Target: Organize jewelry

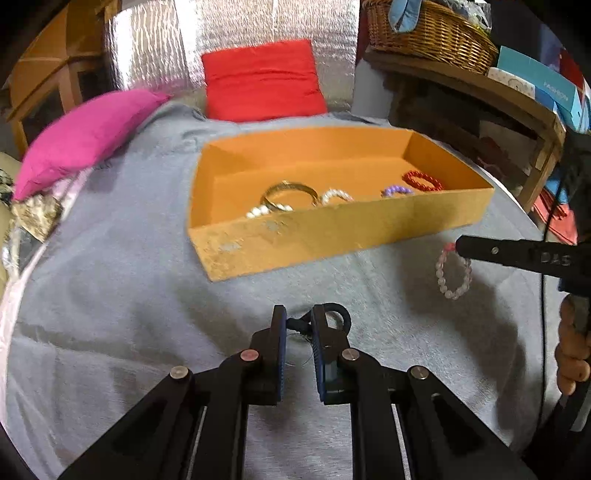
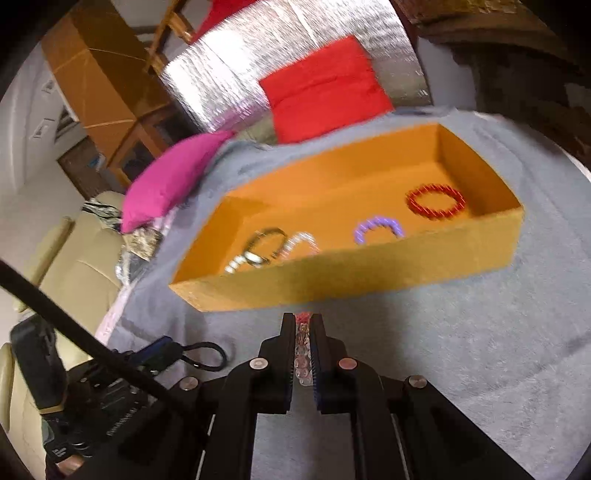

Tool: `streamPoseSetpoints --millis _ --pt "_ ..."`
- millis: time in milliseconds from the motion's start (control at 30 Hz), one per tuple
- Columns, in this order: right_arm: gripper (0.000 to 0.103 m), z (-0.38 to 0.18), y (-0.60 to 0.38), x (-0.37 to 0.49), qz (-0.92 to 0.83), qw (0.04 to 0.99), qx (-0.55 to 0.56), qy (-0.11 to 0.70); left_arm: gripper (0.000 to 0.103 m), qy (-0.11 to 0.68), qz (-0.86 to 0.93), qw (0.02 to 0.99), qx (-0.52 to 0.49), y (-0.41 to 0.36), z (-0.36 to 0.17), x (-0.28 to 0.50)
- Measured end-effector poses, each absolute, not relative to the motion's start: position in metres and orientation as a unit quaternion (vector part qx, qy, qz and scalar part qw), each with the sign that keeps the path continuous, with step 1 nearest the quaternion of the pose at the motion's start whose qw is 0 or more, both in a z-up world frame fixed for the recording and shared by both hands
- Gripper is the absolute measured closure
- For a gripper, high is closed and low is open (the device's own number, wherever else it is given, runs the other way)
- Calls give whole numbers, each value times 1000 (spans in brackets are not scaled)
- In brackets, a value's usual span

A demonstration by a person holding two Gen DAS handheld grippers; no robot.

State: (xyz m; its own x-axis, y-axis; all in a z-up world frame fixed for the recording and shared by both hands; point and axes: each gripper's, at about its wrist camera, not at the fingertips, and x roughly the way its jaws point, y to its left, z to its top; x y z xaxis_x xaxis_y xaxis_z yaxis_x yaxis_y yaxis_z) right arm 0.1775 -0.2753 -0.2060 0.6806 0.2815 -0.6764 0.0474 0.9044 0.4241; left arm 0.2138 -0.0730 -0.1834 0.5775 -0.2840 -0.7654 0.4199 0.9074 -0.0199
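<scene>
The right gripper [image 2: 303, 325], black-armed with blue ribbed pads, is clenched on a bracelet of pale pink translucent beads [image 2: 302, 350]; the strand runs down the narrow slot between the pads, a small red tuft at its tip. In the left wrist view the same bracelet [image 1: 455, 271] dangles in a loop from the right gripper's tip [image 1: 460, 246] at 3 o'clock, over the grey fleece blanket [image 1: 110, 295] and just short of the box's near right corner.

The left gripper [image 1: 298, 317] has its jaws drawn close on a black cord bracelet [image 1: 338, 314], whose loop curls out past the right pad; a thin thread hangs between the pads. In the right wrist view that loop [image 2: 207, 356] shows at 8 o'clock, low over the blanket.

Beyond both tools, toward 12 o'clock, sits an open shallow orange cardboard box [image 1: 332, 232]. Inside, from its 9 o'clock end to its 3 o'clock end, lie a gold metal bangle [image 1: 290, 194], white pearl bead bracelets [image 1: 334, 195], a purple bead bracelet [image 1: 397, 191] and a red bead bracelet [image 1: 423, 181].

Past the box, a magenta cushion [image 1: 85, 136] lies at 10 o'clock and a red cushion [image 1: 262, 81] at 12 o'clock. A woven wicker basket [image 1: 428, 33] stands on a wooden shelf [image 1: 480, 85] at 1 o'clock.
</scene>
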Motion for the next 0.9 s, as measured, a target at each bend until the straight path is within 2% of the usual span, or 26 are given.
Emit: streamPoseSetpoints --millis 233,367,433,500,533,900 --pt "91 -227 -302 184 25 867 238 438 89 454 -217 862 67 -81 -202 222" --pt "89 -232 -307 188 23 856 250 452 84 463 -224 855 64 -80 -205 222" --pt "82 -231 -309 186 12 858 238 455 76 462 -230 854 66 -79 -204 220" --pt "82 -229 -313 184 8 861 235 451 55 458 -229 856 68 -77 -202 219" --pt "82 -228 -314 184 8 861 237 450 52 454 -230 858 68 -75 -200 217" --pt "82 -232 -304 185 34 852 227 471 49 457 -255 848 87 -75 -200 207"
